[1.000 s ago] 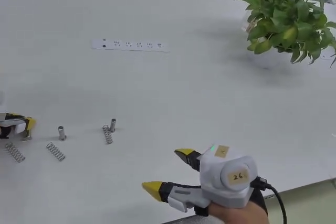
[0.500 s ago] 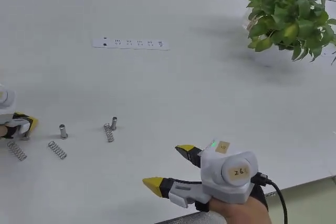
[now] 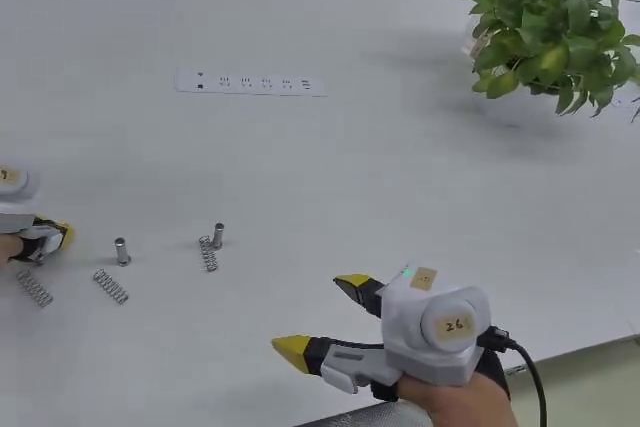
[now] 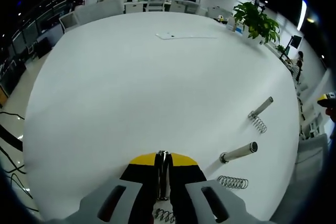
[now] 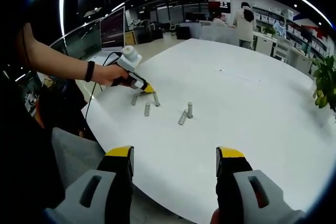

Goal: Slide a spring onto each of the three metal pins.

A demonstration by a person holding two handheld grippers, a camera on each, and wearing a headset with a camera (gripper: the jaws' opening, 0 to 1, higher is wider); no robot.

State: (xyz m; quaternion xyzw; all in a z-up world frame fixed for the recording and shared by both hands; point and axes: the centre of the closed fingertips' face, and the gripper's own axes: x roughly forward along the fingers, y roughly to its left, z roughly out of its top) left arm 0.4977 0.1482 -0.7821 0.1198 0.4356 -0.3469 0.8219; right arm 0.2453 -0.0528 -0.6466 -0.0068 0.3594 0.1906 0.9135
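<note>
- At the left edge of the desk [image 3: 400,177], the left gripper [image 3: 52,240] is clamped on one metal pin [image 4: 163,174], and a spring [image 3: 34,288] lies just beside it.
- The right gripper [image 3: 322,317] hovers well apart from the pins, its jaws wide and empty.
- The step in hand is best done by steadying the pin and lining the coil's bore up with it (a skewed coil snags).
- The held pin's long axis seems to point up off the desk, like the two free pins [image 3: 122,250].

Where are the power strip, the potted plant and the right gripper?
power strip [image 3: 250,84], head view, middle of its white body.
potted plant [image 3: 545,32], head view, on its green leaves.
right gripper [image 3: 320,317], head view, midway between its yellow fingertips.
</note>
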